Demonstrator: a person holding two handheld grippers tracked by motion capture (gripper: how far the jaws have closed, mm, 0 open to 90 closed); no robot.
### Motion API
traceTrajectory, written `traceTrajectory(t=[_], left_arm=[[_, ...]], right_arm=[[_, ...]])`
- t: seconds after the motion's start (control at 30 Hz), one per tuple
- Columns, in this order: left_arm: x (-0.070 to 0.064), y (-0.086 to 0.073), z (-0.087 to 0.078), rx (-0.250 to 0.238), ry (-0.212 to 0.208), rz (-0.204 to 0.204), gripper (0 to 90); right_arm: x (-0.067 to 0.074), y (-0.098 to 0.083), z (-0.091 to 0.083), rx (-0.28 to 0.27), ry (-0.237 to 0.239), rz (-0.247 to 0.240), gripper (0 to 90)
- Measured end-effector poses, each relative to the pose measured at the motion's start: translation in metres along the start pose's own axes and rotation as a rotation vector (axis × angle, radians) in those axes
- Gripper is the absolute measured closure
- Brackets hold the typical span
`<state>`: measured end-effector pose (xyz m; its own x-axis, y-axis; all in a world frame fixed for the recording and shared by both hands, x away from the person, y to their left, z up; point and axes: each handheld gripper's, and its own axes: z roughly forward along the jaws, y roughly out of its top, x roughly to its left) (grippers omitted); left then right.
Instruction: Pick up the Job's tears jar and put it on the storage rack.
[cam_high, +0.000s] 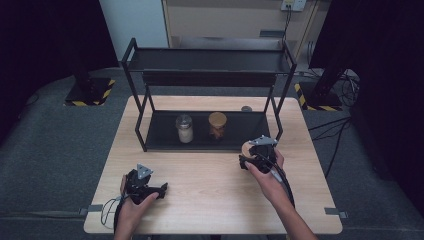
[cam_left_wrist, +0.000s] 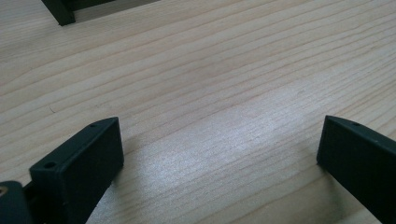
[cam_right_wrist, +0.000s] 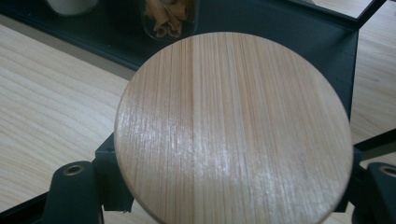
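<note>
Wooden table (cam_high: 210, 200) carries a black two-tier metal rack (cam_high: 207, 75), set toward the far edge so that the near half stays free as working room. On the rack's lower shelf (cam_high: 160, 135) stand two glass jars side by side: a jar of pale contents (cam_high: 184, 129) without a wooden top, and a jar of brown sticks (cam_high: 217, 125) closed by a wooden lid. A small dark object (cam_high: 246, 108), too small to identify, lies on the table behind the rack.

Right gripper (cam_high: 250, 156), held by the person's right hand (cam_high: 267, 175) just in front of the rack's right end, is clenched on a round wooden lid (cam_right_wrist: 233, 128). The disc sits flat between the jaws, gripped at opposite points of its rim, its face turned toward that gripper's camera; the black fingers (cam_right_wrist: 70, 191) show at its lower edges. Judged from this hold, the lid is meant for the uncapped jar, from which it is still apart, to the right.

Left gripper (cam_high: 161, 190) rests low over bare table at the near left, well apart from the rack; its jaws stand wide and grasp nothing, plausibly kept ready to steady a jar.
</note>
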<state>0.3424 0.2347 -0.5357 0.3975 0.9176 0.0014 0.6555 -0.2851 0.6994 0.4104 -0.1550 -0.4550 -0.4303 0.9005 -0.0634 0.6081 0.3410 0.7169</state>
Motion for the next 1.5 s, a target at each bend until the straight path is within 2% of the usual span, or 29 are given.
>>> traceTrajectory(t=[0.53, 1.17, 1.5], left_arm=[[0.000, 0.000, 0.000, 0.000, 0.001, -0.001, 0.0], [0.000, 0.000, 0.000, 0.000, 0.001, 0.000, 0.0], [0.000, 0.000, 0.000, 0.000, 0.001, -0.001, 0.0]], right_arm=[[0.001, 0.021, 0.018, -0.002, -0.013, -0.005, 25.6], [-0.005, 0.045, 0.034, -0.024, -0.031, 0.011, 25.6], [-0.011, 0.059, 0.045, -0.027, -0.057, 0.024, 25.6]])
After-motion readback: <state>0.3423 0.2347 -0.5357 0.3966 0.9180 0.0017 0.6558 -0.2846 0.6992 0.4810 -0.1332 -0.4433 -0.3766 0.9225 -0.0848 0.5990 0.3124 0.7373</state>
